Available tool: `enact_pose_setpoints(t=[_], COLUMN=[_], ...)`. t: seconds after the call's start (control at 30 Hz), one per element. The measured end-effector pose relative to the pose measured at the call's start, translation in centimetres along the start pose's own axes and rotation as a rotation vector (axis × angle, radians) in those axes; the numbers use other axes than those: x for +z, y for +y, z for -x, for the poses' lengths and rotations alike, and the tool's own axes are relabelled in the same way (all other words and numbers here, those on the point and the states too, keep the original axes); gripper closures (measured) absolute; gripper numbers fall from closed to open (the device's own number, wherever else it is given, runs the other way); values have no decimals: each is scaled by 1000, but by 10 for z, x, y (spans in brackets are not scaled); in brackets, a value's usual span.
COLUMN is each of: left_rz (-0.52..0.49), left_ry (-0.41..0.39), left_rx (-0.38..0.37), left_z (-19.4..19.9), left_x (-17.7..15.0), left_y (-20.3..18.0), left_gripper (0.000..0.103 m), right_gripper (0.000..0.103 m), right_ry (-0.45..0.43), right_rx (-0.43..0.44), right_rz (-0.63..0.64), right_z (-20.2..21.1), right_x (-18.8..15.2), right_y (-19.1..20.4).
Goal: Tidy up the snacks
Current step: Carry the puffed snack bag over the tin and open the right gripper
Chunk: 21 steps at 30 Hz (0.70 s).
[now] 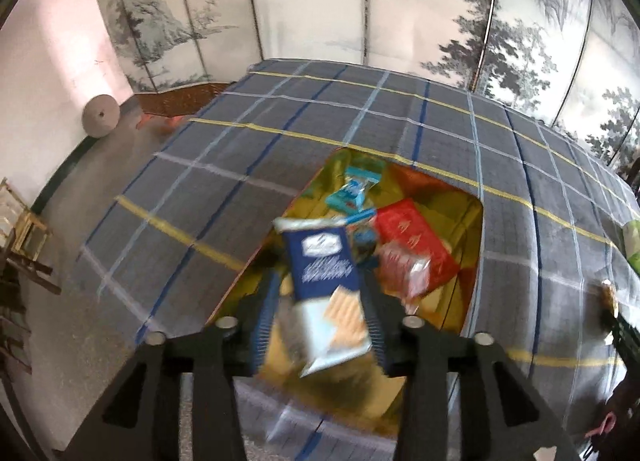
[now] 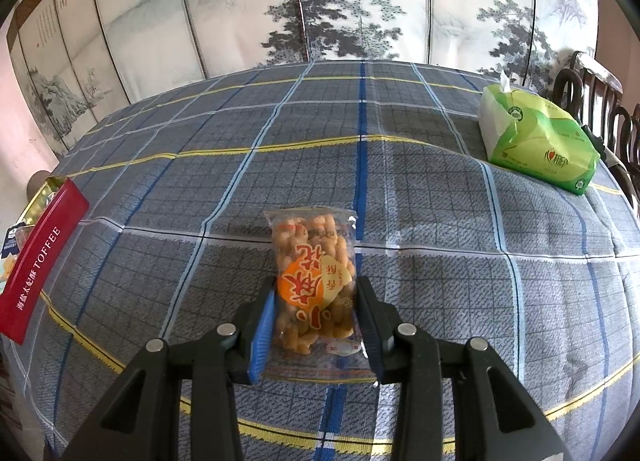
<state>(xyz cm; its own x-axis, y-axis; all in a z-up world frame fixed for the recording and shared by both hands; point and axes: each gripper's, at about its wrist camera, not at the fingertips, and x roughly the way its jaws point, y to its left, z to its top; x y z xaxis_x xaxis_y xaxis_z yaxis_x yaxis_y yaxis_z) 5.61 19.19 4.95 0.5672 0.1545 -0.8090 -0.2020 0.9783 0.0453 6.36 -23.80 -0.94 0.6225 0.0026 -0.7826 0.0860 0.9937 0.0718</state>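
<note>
Let the blue cracker packet (image 1: pixel 326 293) drop clear into the gold tin (image 1: pixel 452 325) before you pull your left gripper (image 1: pixel 320 325) away; it hangs blurred between the parted jaws above the tin's near end, beside the red packet (image 1: pixel 416 249). Your right gripper (image 2: pixel 316 325) is clamped on the orange snack bag (image 2: pixel 314 285), on the checked cloth (image 2: pixel 460 221), well right of the tin.

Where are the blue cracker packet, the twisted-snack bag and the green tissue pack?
blue cracker packet (image 1: pixel 320 257), left wrist view, on its dark blue printed face.
twisted-snack bag (image 2: pixel 314 281), right wrist view, on the orange label at its middle.
green tissue pack (image 2: pixel 540 141), right wrist view, on its green side.
</note>
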Motion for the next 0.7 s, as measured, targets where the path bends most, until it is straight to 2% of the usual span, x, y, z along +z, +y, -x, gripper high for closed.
enact_pose_setpoints(t=[0.13, 0.27, 0.4, 0.53, 0.7], left_rz=[-15, -24, -38, -48, -62], left_ry=[1, 32, 56, 70, 68], left_rx=[10, -1, -5, -5, -15], left_z=[18, 24, 26, 26, 30], left_x=[-29, -54, -71, -77, -80], left_y=[8, 11, 9, 9, 10], left_gripper=[51, 50, 49, 39, 37], right_gripper=[64, 64, 64, 64, 64], right_ry=[7, 6, 4, 7, 10], right_rx=[44, 79, 154, 249, 401], right_rz=[-41, -44, -31, 17, 94], right_z=[6, 13, 24, 34, 43], right_x=[-4, -4, 2, 13, 38], right_y=[1, 14, 40, 83, 154])
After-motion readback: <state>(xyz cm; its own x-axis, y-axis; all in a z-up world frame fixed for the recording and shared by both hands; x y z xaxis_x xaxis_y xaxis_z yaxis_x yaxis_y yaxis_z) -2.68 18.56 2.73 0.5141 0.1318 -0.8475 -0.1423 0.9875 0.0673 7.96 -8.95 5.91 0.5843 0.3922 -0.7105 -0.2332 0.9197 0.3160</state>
